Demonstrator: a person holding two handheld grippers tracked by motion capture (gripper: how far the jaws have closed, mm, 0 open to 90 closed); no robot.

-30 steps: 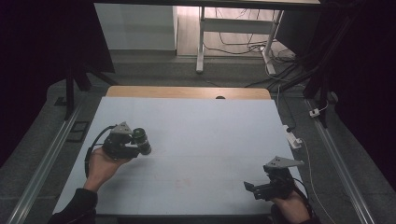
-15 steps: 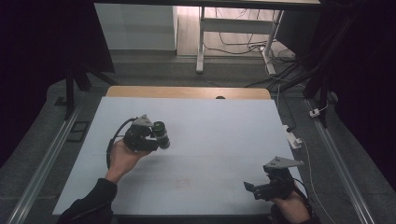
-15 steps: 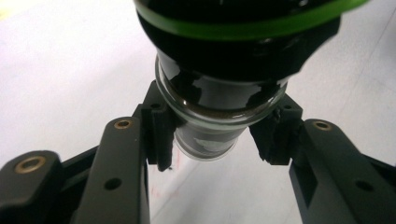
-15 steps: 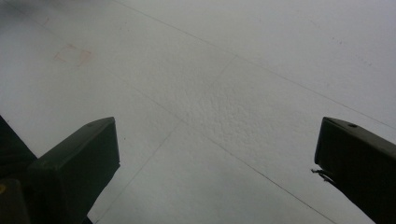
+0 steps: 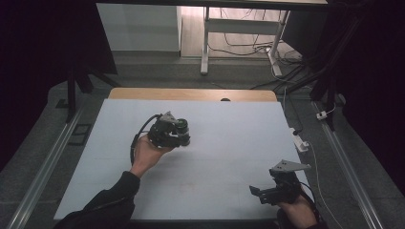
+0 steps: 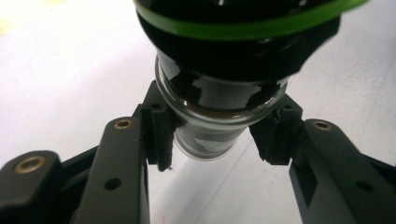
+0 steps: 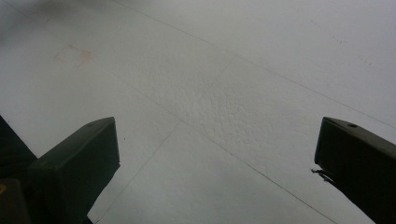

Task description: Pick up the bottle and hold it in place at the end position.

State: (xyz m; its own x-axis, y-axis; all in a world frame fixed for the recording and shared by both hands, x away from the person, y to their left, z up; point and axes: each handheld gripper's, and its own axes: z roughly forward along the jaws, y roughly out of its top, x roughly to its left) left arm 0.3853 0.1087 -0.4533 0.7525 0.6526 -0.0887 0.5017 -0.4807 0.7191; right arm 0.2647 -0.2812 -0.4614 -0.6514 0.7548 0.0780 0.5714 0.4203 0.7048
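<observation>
While left tool [image 6: 215,135] clamps jar [image 6: 219,93], table [image 5: 229,143] bare

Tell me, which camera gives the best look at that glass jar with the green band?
The left gripper view: the jar sits close up, clamped between the left gripper pads, with its clear glass, dark contents and green band plain. The high view shows it small in that gripper over the white table. The right gripper view looks at bare tabletop.

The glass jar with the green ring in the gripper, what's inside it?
The jar looks dark inside, with a brownish line near its glass shoulder, clamped between the left gripper pads. What the dark stuff is can't be told, and the green-ringed black lid hides the top.
</observation>
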